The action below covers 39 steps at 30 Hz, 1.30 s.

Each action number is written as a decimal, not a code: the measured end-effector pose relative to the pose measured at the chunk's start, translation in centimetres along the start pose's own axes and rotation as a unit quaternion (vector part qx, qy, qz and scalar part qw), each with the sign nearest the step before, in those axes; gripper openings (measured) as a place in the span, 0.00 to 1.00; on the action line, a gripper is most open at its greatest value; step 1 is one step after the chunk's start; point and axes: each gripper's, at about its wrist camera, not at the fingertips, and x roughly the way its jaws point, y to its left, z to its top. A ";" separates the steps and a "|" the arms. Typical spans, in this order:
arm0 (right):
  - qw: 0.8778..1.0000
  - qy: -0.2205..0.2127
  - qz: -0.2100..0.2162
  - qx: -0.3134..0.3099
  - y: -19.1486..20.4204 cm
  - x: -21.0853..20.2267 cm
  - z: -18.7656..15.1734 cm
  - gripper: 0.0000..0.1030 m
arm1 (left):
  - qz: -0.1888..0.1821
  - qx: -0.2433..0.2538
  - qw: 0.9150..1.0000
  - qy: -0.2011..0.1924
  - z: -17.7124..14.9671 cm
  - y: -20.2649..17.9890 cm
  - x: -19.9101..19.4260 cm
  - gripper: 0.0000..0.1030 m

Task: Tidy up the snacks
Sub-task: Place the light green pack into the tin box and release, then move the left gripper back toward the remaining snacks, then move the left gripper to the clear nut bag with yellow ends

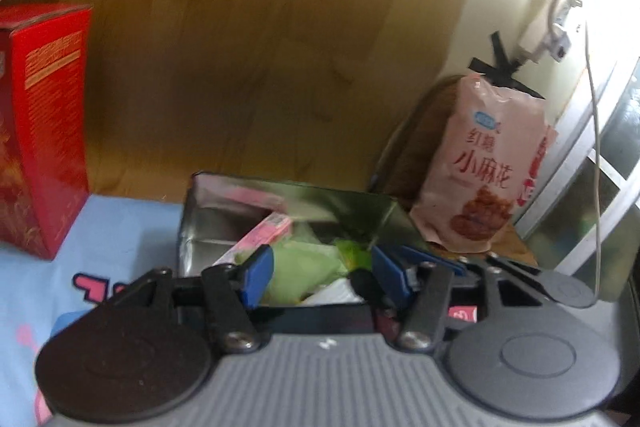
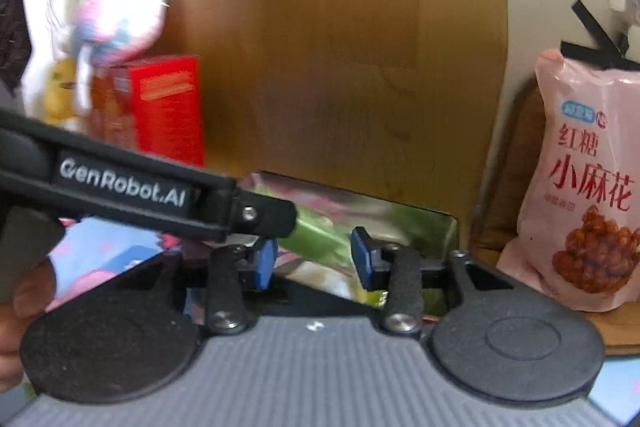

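Note:
A shiny metal tin point(image 1: 208, 215) sits on the blue cloth and holds green packets point(image 1: 304, 267) and a pink snack bar point(image 1: 260, 235). My left gripper point(image 1: 320, 271) is open and hovers over the tin's near side, its blue pads either side of a green packet, apart from it. My right gripper point(image 2: 314, 259) is open over the same tin point(image 2: 448, 227), above green packets point(image 2: 320, 231). The left gripper's black body point(image 2: 132, 187) crosses the right wrist view. A pink snack bag point(image 1: 480, 171) stands right of the tin; it also shows in the right wrist view point(image 2: 588, 179).
A red box point(image 1: 44, 131) stands at the left on the blue cloth point(image 1: 120, 227), also in the right wrist view point(image 2: 160, 107). A pastel plush toy point(image 2: 120, 15) sits above it. A wooden panel point(image 1: 240, 47) rises behind. A window frame point(image 1: 580, 167) is at far right.

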 end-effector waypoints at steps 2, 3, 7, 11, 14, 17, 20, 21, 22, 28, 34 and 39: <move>1.000 -0.013 0.003 0.009 -0.3 -1.4 -1.0 0.42 | -0.019 -0.002 1.000 -0.012 -1.0 0.9 -1.6 0.54; 1.000 -0.019 0.009 0.007 -0.2 -2.4 -1.7 0.42 | -0.022 0.000 1.000 -0.017 -1.6 1.3 -2.5 0.54; 0.998 -0.008 0.055 0.014 0.2 -6.1 -5.3 0.43 | -0.025 -0.014 0.999 -0.016 -4.8 3.8 -5.9 0.54; 0.993 0.020 0.111 0.023 1.1 -9.2 -9.8 0.48 | -0.027 -0.021 0.999 -0.004 -9.1 5.6 -9.3 0.54; 0.989 0.039 0.144 0.012 2.0 -11.1 -12.4 0.58 | -0.034 -0.024 0.999 0.007 -12.5 5.9 -11.5 0.54; 0.987 0.040 0.151 -0.037 4.1 -12.7 -14.2 0.79 | -0.044 -0.026 0.999 0.012 -15.1 5.5 -13.4 0.54; 0.987 0.044 0.127 -0.091 6.3 -13.1 -15.4 0.93 | -0.055 -0.042 0.997 0.012 -16.9 5.4 -14.8 0.54; 0.987 0.051 0.116 -0.098 6.6 -12.6 -15.4 0.93 | -0.060 -0.048 0.997 0.013 -17.4 5.3 -15.0 0.54; 0.988 0.059 0.107 -0.099 6.8 -12.2 -15.4 0.91 | -0.065 -0.051 0.996 0.014 -17.9 5.1 -15.3 0.54; 0.996 0.063 0.058 -0.027 4.9 -11.3 -14.6 0.79 | -0.078 -0.031 0.996 0.032 -19.4 3.4 -15.2 0.54; 0.998 0.055 0.005 0.014 4.0 -11.6 -15.0 0.80 | -0.047 -0.040 0.996 0.057 -18.7 3.1 -11.8 0.52; 0.998 0.051 0.022 0.019 3.8 -11.9 -15.2 0.87 | -0.015 -0.043 0.998 0.044 -16.6 3.1 -9.4 0.52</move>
